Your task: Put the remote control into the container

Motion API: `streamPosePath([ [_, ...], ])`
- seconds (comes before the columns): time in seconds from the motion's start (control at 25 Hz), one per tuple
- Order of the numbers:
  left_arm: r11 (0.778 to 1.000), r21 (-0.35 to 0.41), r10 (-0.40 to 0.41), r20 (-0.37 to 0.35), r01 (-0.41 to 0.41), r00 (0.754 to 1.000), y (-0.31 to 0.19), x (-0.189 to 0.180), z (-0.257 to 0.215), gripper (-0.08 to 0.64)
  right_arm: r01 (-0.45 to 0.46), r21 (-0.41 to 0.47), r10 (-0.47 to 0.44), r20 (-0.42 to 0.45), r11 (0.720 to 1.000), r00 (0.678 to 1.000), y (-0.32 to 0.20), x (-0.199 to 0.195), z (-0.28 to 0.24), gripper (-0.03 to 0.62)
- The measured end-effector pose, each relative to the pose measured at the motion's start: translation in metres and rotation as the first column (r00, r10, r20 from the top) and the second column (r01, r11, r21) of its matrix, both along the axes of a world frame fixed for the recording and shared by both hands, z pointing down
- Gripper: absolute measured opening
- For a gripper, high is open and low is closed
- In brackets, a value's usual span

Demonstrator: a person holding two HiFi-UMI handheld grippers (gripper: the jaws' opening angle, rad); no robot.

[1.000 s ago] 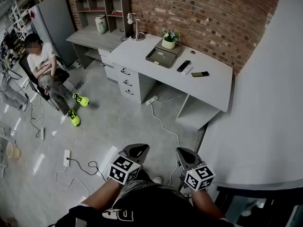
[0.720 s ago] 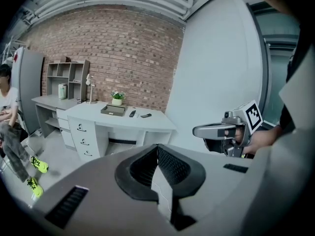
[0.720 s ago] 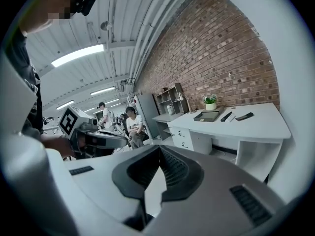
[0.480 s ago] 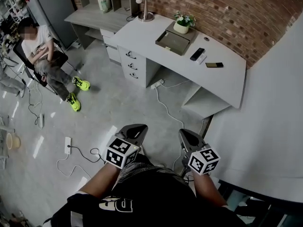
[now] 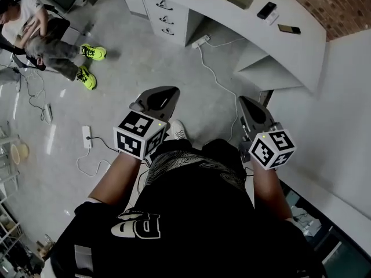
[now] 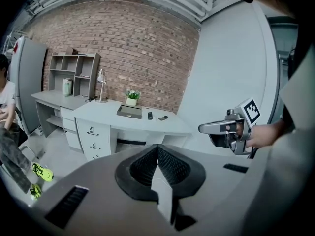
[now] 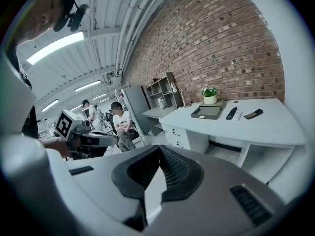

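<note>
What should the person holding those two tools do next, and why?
Probably walk up to the desk: the remote control lies there beside the tray, far beyond reach, and the left gripper and right gripper are both shut and empty.

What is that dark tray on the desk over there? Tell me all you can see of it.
The tray is a shallow, dark grey rectangle with a low raised rim, matte, perhaps plastic or metal. It lies flat on the white desk, towards the brick wall. A plant in a pale pot stands right behind it; whether they touch I cannot tell. A black remote lies beside it, apart. It looks empty.
</note>
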State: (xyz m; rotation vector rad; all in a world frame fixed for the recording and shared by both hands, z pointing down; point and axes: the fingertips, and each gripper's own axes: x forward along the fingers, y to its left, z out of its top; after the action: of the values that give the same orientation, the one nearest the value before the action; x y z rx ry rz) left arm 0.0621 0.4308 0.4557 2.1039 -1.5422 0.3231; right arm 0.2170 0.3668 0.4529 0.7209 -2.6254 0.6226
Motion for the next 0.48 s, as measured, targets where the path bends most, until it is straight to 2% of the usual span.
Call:
streamPosePath([
  [0.28, 0.998, -0.022, 0.050, -0.033, -0.051, 0.998, -0.016, 0.000, 0.012, 0.008, 0.052, -0.033, -0.051, 0.017, 0.998, 0.999, -0.002, -0.050, 0.008, 0.008],
  [0.48, 0.998, -0.029, 0.055, -0.016, -0.055, 0.998, -0.042, -0.011, 0.016, 0.008, 0.045, -0.030, -0.044, 0.032, 0.999, 0.998, -0.030, -0.061, 0.012, 0.008],
])
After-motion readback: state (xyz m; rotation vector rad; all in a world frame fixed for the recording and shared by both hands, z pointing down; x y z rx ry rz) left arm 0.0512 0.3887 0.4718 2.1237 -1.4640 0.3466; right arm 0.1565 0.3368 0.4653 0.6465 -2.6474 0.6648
